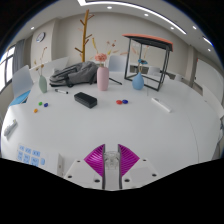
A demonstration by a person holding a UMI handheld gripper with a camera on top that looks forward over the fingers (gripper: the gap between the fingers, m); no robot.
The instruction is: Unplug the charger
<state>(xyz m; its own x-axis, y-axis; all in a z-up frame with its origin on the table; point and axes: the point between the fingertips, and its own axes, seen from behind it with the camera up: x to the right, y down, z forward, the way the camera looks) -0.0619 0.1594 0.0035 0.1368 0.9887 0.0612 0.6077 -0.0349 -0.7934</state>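
My gripper [111, 163] hangs over the near edge of a white table [130, 125]. Its magenta pads [96, 160] stand close together with only a narrow gap. A small whitish thing, which looks like the charger [111, 160], is pinched in that gap; its shape is hard to make out. A white power strip [30, 154] with several sockets lies on the table to the left of the fingers, apart from them. No cable shows between the strip and the gripper.
Beyond the fingers on the table are a black box [86, 100], a pink bottle [102, 78], a blue cup [138, 82] and small coloured bits [42, 103]. A red-topped stand [148, 40] and a wooden coat rack [86, 30] stand behind.
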